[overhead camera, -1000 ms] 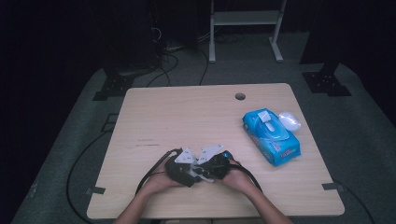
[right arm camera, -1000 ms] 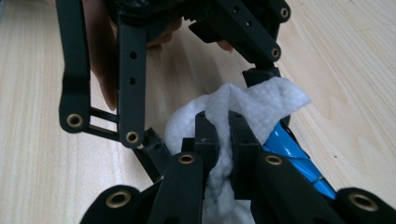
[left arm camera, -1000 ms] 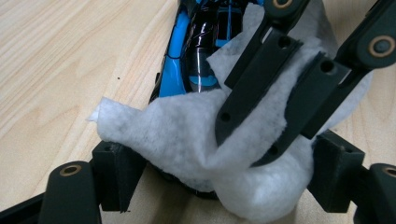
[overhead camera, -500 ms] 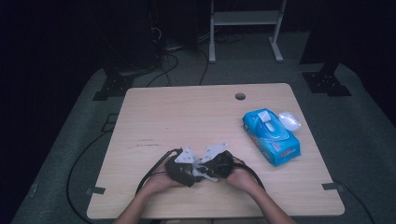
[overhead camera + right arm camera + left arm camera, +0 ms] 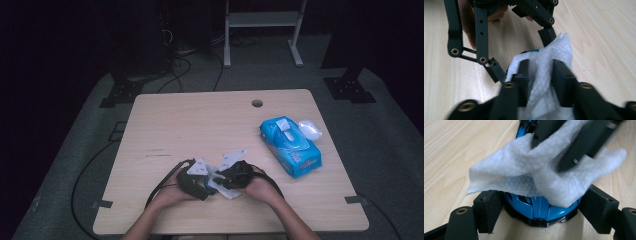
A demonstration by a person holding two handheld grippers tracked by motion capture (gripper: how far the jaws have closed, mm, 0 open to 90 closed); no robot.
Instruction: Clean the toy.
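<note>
Wipe [image 5: 544, 170], at low centre of the high view, lies between our right gripper's [image 5: 537, 72] just-opened jaws over the blue toy [image 5: 541, 207] pinched in our left gripper [image 5: 541, 202]; we should re-pinch before rubbing.

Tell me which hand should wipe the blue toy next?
Right. The right gripper has just been opening its jaws, but the white wipe sits between them, on the blue toy. The left gripper is clamping it.
</note>
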